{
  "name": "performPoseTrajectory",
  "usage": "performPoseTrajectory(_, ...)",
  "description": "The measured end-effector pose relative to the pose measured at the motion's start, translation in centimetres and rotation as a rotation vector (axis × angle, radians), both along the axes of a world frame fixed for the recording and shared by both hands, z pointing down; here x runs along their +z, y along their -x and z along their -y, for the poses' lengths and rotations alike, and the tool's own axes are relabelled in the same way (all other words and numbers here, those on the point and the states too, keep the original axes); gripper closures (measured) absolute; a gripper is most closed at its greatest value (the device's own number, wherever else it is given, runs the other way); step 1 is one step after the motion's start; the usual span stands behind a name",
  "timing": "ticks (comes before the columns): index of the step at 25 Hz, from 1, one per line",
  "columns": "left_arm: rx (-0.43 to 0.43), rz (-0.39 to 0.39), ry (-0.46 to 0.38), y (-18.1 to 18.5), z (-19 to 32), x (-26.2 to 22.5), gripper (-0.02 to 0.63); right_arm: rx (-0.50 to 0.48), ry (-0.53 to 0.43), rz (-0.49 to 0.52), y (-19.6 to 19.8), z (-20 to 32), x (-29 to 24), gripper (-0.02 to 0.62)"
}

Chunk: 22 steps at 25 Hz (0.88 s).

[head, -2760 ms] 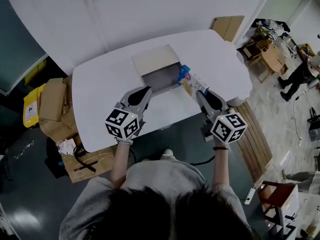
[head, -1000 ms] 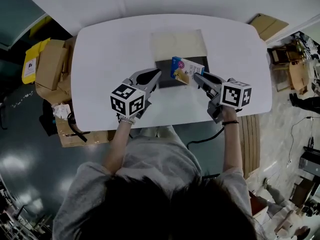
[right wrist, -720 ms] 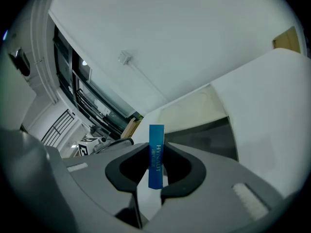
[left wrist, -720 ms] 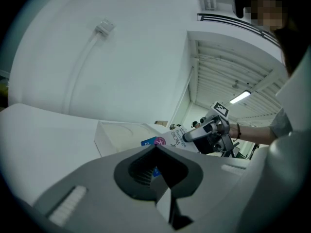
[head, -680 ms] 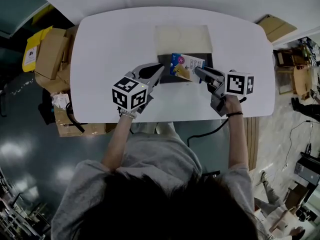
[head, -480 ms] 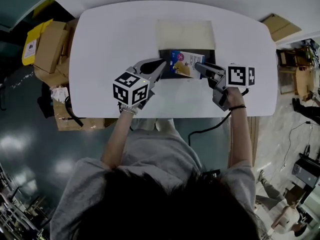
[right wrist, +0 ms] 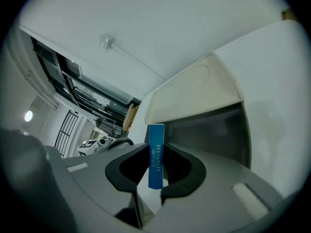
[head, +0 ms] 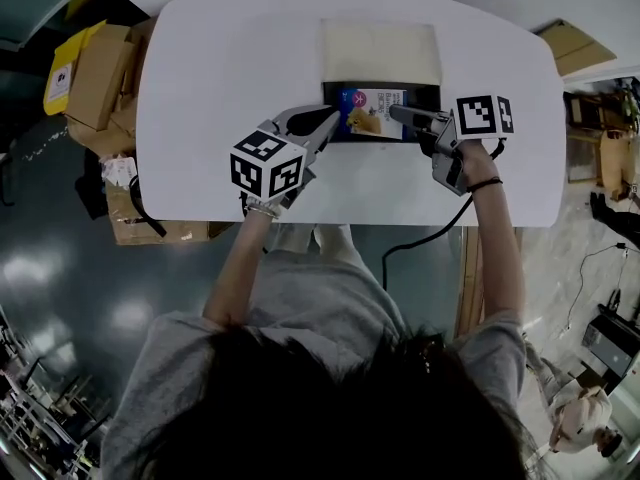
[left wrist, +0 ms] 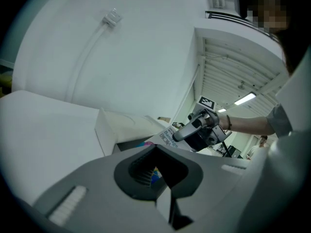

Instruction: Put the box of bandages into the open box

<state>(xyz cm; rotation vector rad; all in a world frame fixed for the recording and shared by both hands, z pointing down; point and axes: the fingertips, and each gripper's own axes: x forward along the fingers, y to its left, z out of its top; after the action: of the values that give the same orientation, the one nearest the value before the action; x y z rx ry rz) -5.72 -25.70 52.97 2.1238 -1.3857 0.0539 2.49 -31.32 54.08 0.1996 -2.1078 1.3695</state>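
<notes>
The box of bandages (head: 368, 111) is blue and white and hangs over the dark inside of the open box (head: 432, 98), whose pale lid (head: 380, 48) lies folded back behind it. My right gripper (head: 395, 113) is shut on the right end of the bandage box; the right gripper view shows its blue edge (right wrist: 156, 154) upright between the jaws. My left gripper (head: 332, 118) stands shut and holds nothing, with its tips at the open box's front left corner. From the left gripper view the bandage box (left wrist: 167, 136) shows tilted above the open box's white wall (left wrist: 112, 130).
The white table (head: 220, 68) carries only the open box. Cardboard boxes (head: 95, 88) and a yellow package (head: 62, 78) are stacked on the floor to its left. A black cable (head: 430, 238) hangs off the table's front edge.
My right gripper has carried the bandage box leftwards and further back, from the open box's front edge to over its inside, and levelled it. The left gripper has stayed at the front left corner.
</notes>
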Motion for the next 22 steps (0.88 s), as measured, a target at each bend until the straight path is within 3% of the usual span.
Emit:
performPoseTrajectory(13, -0.009, -0.017, 0.017, -0.2, -0.3, 0.6, 0.612, 0.038, 0.142, -0.044, -0.3, 0.6, 2.0, 0.499)
performPoseTrajectory(16, -0.011, -0.019, 0.019, -0.2, -0.4, 0.7, 0.612, 0.038, 0.139, -0.094, -0.5, 0.6, 2.4, 0.497)
performPoseTrajectory(22, -0.010, -0.023, 0.023, -0.5, -0.3, 0.8, 0.612, 0.024, 0.115, -0.103, -0.4, 1.2, 3.5, 0.488)
